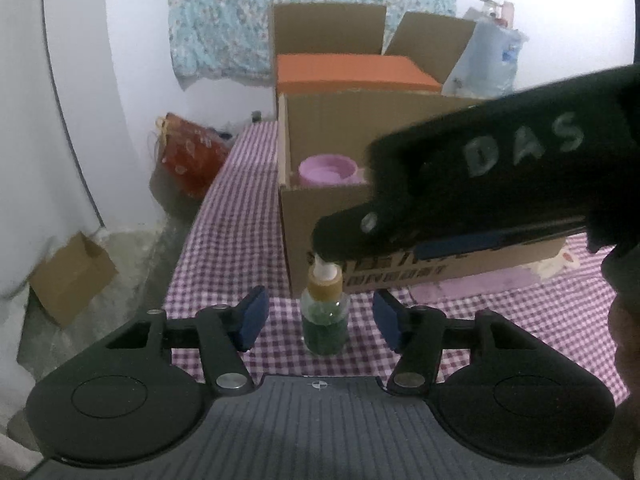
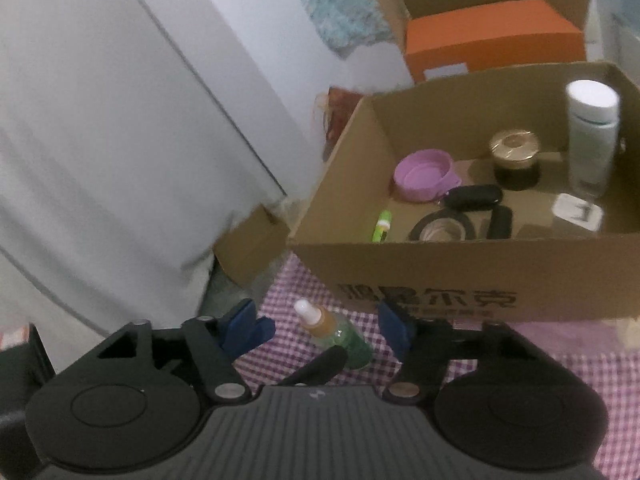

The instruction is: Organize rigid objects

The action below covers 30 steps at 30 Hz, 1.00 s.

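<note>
Dim, soft-focus, fisheye-warped edges

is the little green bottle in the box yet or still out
Out: the green bottle stands upright on the checked cloth in front of the cardboard box.

Our left gripper (image 1: pixel 320 318) and right gripper (image 2: pixel 326 328) are matte black with blue pads, silver screws and ribbed grey bodies; one casing reads "DAS".

Probably home: checked tablecloth (image 1: pixel 240 216), floral curtain (image 1: pixel 224 20)
</note>
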Motion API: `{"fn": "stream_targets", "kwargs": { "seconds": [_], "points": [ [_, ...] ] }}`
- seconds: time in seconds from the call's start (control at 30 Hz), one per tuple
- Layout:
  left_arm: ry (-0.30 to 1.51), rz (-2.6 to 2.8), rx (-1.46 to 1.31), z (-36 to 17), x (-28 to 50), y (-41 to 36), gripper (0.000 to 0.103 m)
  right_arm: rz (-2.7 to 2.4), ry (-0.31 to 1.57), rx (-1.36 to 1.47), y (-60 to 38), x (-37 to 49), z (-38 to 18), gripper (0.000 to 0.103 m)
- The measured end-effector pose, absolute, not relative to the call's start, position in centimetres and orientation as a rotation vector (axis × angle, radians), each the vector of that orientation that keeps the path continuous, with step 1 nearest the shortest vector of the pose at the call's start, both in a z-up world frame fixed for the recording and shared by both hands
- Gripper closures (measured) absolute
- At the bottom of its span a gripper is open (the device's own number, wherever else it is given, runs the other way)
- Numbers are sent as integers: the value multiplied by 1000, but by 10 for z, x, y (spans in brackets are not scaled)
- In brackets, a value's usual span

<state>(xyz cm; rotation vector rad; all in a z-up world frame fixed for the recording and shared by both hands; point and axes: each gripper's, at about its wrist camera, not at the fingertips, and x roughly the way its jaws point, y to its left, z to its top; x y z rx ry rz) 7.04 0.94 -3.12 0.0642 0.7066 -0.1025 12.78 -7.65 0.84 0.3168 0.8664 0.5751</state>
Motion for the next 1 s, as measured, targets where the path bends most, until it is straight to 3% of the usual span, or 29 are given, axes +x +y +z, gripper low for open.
{"fn": "stream_targets", "kwargs": {
  "seconds": [0.27, 0.53, 1.0],
  "points": [
    [758, -98, 33, -45, 87, 15, 54, 606, 902, 226, -53, 144, -8, 49],
    [786, -117, -6, -50, 95, 15, 67, 628, 918, 208, -46, 151, -14, 74],
    [790, -118, -14, -46, 90, 10, 70, 630, 923, 222, -48, 149, -12, 77]
  ]
}}
